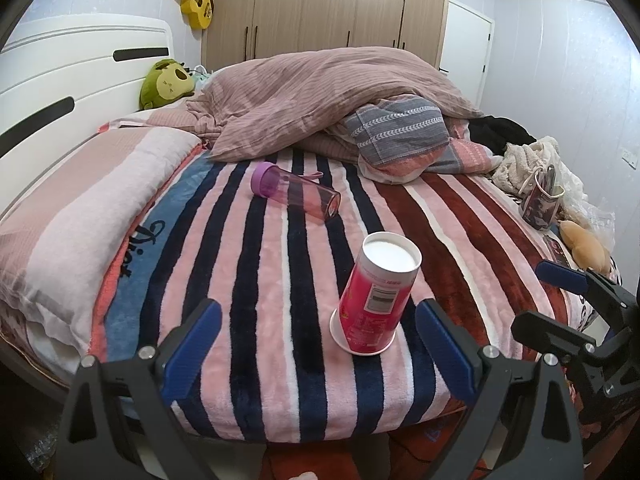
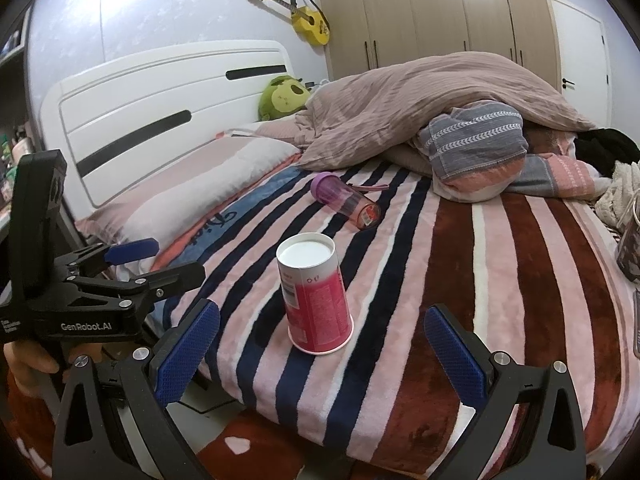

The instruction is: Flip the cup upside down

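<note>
A pink and white paper cup stands upside down on the striped blanket, white base up, rim on the fabric. It also shows in the right wrist view. My left gripper is open and empty, its blue pads wide apart just in front of the cup. My right gripper is open and empty, pads either side of the cup's near side without touching. The right gripper also shows at the right edge of the left wrist view, and the left gripper at the left of the right wrist view.
A purple-lidded clear bottle lies on its side behind the cup. A heaped duvet and pillows fill the far bed. A mug, knitwear and a toy sit at the right edge. A white headboard stands at the left.
</note>
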`<action>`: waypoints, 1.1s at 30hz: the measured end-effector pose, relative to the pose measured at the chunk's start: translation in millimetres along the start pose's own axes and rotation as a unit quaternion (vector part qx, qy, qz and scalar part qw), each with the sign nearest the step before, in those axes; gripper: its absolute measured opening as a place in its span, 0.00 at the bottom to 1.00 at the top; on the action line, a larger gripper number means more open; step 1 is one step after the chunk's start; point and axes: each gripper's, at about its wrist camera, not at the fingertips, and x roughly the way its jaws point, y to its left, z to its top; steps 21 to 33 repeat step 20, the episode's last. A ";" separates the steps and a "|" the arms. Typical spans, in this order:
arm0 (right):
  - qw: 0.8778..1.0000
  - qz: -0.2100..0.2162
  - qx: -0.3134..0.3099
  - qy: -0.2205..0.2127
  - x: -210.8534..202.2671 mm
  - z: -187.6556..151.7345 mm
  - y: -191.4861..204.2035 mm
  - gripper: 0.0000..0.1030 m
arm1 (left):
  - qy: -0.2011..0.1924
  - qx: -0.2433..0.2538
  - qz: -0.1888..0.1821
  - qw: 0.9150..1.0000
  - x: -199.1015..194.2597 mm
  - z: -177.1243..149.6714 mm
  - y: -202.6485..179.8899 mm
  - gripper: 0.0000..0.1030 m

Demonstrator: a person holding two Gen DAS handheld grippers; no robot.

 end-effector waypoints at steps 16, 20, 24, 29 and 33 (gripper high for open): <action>1.000 0.009 0.011 0.001 -0.3 1.0 -3.1 1.00 | 0.002 0.000 0.001 1.000 -0.1 -0.8 0.0 0.94; 1.000 0.011 0.013 0.003 0.9 0.2 -3.4 1.00 | 0.000 0.002 0.004 1.000 0.0 -1.1 -1.1 0.94; 1.000 0.011 0.013 0.003 0.9 0.2 -3.4 1.00 | 0.000 0.002 0.004 1.000 0.0 -1.1 -1.1 0.94; 1.000 0.011 0.013 0.003 0.9 0.2 -3.4 1.00 | 0.000 0.002 0.004 1.000 0.0 -1.1 -1.1 0.94; 1.000 0.011 0.013 0.003 0.9 0.2 -3.4 1.00 | 0.000 0.002 0.004 1.000 0.0 -1.1 -1.1 0.94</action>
